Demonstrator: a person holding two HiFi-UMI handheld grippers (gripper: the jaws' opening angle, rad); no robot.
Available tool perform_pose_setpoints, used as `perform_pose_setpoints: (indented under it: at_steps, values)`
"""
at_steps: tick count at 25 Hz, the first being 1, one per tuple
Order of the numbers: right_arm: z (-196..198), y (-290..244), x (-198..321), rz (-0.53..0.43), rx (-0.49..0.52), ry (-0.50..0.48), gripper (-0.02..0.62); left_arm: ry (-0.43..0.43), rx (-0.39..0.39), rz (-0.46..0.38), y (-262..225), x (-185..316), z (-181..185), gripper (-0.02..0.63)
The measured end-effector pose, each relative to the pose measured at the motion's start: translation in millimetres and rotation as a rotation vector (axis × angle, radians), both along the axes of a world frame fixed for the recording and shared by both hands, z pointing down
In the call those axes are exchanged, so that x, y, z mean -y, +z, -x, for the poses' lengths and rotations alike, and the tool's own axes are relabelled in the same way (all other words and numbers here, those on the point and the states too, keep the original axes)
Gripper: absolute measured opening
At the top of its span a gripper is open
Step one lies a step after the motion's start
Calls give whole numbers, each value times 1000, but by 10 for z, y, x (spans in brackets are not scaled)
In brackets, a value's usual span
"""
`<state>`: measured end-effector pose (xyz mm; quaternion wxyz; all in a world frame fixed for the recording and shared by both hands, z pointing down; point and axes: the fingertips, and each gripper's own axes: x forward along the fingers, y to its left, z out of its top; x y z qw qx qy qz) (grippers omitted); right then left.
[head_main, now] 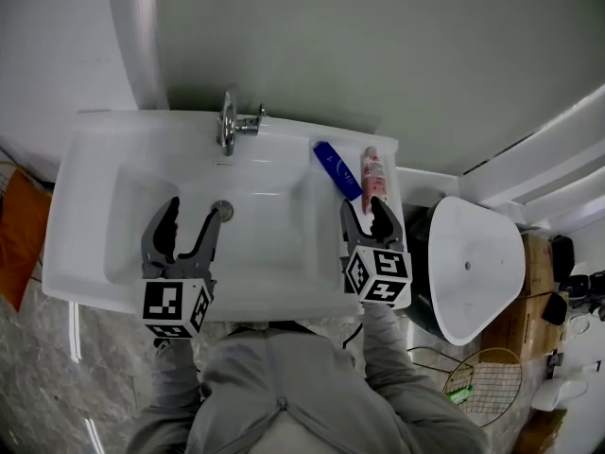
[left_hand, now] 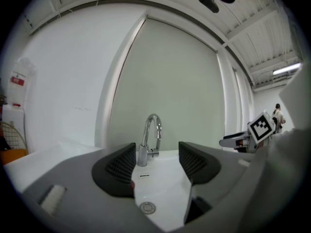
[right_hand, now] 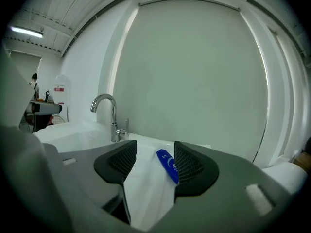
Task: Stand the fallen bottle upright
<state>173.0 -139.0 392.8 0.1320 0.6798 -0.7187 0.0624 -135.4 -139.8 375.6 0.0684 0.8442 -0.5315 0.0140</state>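
Fingers of left gripper and right gripper gape empty; blue bottle lies on sink ledge

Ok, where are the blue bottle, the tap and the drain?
blue bottle [head_main: 337, 170], head view, middle of its body.
tap [head_main: 227, 130], head view, on its spout.
drain [left_hand: 147, 208], left gripper view, centre of the metal ring.

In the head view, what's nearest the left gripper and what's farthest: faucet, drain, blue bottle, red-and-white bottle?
From the left gripper:
1. Drain, just right of its tips.
2. Faucet, behind the drain, at the back.
3. Blue bottle, lying off to the right.
4. Red-and-white bottle, lying farthest right.
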Motion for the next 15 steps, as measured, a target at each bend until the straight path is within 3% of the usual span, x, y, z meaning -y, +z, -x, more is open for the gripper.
perform_pose_setpoints:
  at_steps: [9, 15]
  values:
    - [-188, 344, 572, 112, -44, -78, 244, -115, 5, 15, 38, 83, 52, 311]
    - [-268, 590, 804, 177, -80, -111, 244, -148, 26, 32, 80, 94, 63, 311]
